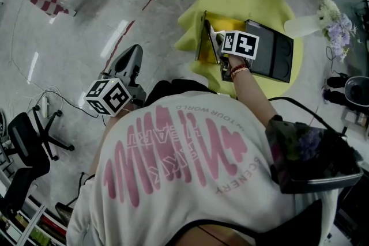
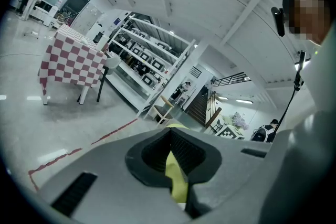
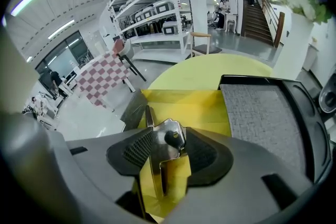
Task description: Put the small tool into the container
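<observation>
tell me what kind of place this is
Probably a big indoor lab or workshop hall: tall white shelving racks stacked with boxy appliances, a bare polished floor marked with a red line, and a staircase.

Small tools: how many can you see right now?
1. The metal tool sits between the right gripper's open jaws, at the yellow container. More could be hidden beneath the gripper.
</observation>
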{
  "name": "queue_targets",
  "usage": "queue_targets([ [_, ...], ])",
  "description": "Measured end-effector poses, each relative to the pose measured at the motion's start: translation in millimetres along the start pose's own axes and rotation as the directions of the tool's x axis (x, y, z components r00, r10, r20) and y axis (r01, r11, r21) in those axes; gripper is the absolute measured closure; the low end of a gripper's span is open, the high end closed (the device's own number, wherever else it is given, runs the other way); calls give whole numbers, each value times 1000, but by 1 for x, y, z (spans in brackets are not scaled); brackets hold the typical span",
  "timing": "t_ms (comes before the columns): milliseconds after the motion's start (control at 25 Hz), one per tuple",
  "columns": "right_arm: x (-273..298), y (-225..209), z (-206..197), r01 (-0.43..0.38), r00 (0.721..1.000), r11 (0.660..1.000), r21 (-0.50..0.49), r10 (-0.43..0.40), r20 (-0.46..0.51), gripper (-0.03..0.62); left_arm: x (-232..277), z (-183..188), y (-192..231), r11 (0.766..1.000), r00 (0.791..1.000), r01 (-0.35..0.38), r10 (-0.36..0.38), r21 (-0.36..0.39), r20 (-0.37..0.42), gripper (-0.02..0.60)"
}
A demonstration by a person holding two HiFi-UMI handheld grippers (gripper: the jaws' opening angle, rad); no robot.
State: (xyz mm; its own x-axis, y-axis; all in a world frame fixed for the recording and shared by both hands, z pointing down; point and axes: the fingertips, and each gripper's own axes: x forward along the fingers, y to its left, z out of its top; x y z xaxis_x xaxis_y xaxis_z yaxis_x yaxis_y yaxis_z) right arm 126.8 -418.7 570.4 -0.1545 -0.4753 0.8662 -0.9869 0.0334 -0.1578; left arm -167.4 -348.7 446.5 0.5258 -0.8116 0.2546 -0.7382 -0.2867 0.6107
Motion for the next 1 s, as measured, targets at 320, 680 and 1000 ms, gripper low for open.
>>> queue_targets([
  [320,-21,-1,1,8,998,1000,21,-9,54,405,4,0,-22,998,998,60,-60,28,-8,574],
  [680,-54,8,-2,-29,989,997,66,19,145,407,-1,10,-43,989,992,124,-123,80,-10,574],
  [1000,-105,21,-9,-125,953,983,132,82,293,467,-18,10,-66,973,980,198,-196,120,-29,574],
])
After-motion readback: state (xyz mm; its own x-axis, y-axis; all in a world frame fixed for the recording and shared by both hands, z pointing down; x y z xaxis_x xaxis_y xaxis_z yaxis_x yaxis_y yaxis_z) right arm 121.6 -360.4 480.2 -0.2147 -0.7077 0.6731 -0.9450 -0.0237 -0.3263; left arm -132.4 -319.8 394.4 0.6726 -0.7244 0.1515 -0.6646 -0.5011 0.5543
